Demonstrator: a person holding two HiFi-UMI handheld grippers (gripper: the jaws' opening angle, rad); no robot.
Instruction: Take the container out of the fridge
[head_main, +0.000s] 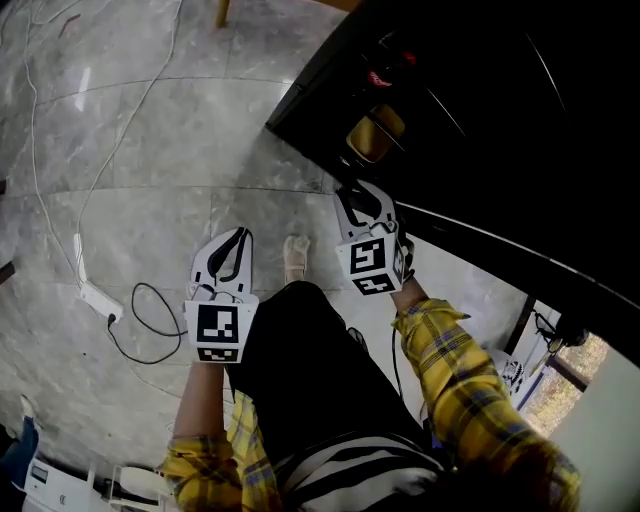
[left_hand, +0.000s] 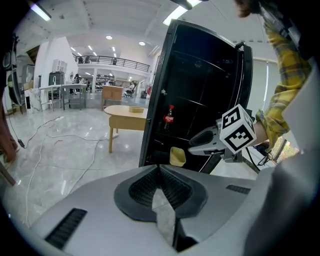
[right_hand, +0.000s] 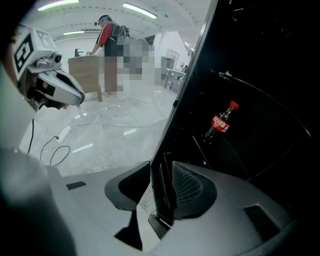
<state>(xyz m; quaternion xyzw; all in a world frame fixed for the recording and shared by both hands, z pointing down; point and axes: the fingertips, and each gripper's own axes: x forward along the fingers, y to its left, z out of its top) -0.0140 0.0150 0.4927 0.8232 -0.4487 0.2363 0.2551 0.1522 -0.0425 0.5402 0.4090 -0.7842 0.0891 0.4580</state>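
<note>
A black fridge (left_hand: 200, 75) stands open on the marble floor. Inside it a yellow container (left_hand: 177, 156) sits low on a shelf, also visible in the head view (head_main: 376, 133). A cola bottle (right_hand: 221, 122) stands on a shelf higher up. My right gripper (right_hand: 162, 167) has the dark edge of the fridge door (right_hand: 161, 192) between its pads and looks closed on it. In the head view that gripper (head_main: 358, 198) is at the fridge's lower front. My left gripper (left_hand: 160, 169) is shut with nothing in it, held lower left of the right one (head_main: 238, 238).
A white power strip (head_main: 100, 298) with black and white cables lies on the floor to the left. A wooden table (left_hand: 127, 115) stands beyond the fridge. A person stands at a wooden counter (right_hand: 85, 70) far off. My shoe (head_main: 296, 255) is between the grippers.
</note>
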